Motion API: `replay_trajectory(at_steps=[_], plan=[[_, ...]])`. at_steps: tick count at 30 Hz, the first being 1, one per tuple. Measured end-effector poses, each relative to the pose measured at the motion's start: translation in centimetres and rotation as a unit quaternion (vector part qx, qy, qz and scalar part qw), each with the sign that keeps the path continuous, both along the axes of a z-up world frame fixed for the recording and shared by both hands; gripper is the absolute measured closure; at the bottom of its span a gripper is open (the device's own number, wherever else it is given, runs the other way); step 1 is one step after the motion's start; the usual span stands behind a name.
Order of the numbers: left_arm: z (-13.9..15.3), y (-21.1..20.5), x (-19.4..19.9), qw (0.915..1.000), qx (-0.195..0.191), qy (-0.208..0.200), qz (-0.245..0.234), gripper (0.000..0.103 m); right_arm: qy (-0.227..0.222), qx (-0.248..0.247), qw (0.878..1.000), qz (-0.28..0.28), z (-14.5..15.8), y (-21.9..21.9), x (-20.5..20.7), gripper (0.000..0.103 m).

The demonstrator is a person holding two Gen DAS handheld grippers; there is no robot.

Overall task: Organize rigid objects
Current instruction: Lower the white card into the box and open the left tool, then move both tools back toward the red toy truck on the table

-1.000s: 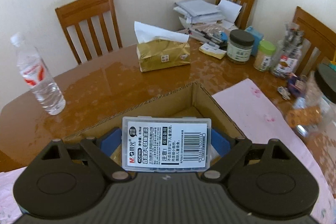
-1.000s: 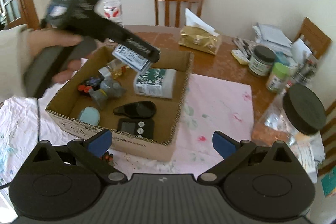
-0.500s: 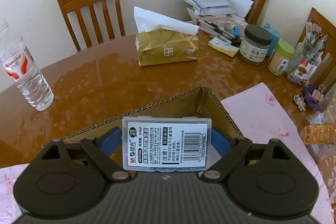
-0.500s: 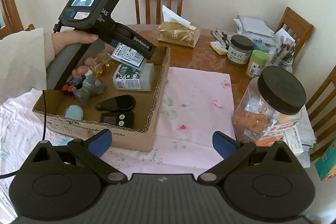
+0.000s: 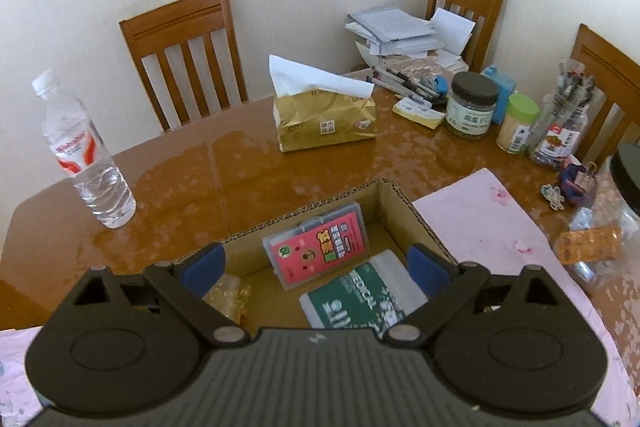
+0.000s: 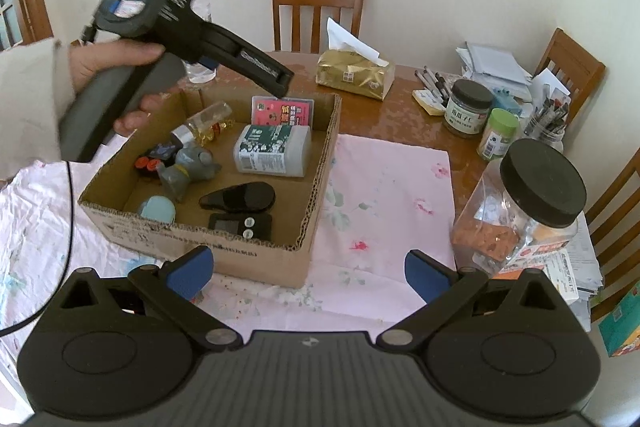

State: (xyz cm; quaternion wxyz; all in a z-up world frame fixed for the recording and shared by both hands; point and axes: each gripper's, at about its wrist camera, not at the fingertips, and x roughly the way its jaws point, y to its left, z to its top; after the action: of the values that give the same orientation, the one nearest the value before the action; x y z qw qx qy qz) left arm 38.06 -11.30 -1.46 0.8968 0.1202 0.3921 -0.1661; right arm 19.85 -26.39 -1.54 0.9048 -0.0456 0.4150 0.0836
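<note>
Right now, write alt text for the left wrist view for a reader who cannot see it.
The open left gripper hovers over a brown cardboard box, where a pink-labelled clear plastic case leans against the far wall beside a green-labelled white plastic container. Beyond the box, the glossy wooden table holds a clear water bottle and a gold tissue pack.

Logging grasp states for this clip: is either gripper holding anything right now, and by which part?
Nothing is held. The left gripper and right gripper are both open; the pink-labelled case leans unheld against the cardboard box wall.
</note>
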Motion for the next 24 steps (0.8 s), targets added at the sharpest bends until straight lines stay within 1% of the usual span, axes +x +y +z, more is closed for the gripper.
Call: replay_trajectory(at_steps=[8,14,17,20,22,24], plan=[[2.0,1.9,-4.8,0.9997,0.004,-0.02,-0.011,0.005,0.014,-0.008,1.0,0.008,-1.2,0.3,-1.8,0.0],[2.6,4.5,-9.2,0.9996,0.0,-0.028,-0.003,0.005,0.03,-0.008,0.999,0.017,-2.5,1.1,-3.3,0.0],[2.4,5.9,-11.5,0.9995,0.001,-0.03,0.004,0.005,0.038,-0.008,0.999,0.021,-3.2,1.5,-4.1,0.0],[1.8,7.1,-13.6,0.9995,0.005,-0.028,0.01,0.005,0.049,-0.029,0.998,0.02,-4.3,2.0,-4.8,0.0],[1.2,7.9,-15.0,0.9997,0.002,-0.023,0.011,0.005,0.061,-0.037,0.997,0.015,-5.1,2.1,-5.3,0.0],[0.4,8.8,-16.3,0.9999,-0.005,-0.008,0.012,0.005,0.072,-0.041,0.997,0.008,-5.8,2.0,-5.8,0.0]])
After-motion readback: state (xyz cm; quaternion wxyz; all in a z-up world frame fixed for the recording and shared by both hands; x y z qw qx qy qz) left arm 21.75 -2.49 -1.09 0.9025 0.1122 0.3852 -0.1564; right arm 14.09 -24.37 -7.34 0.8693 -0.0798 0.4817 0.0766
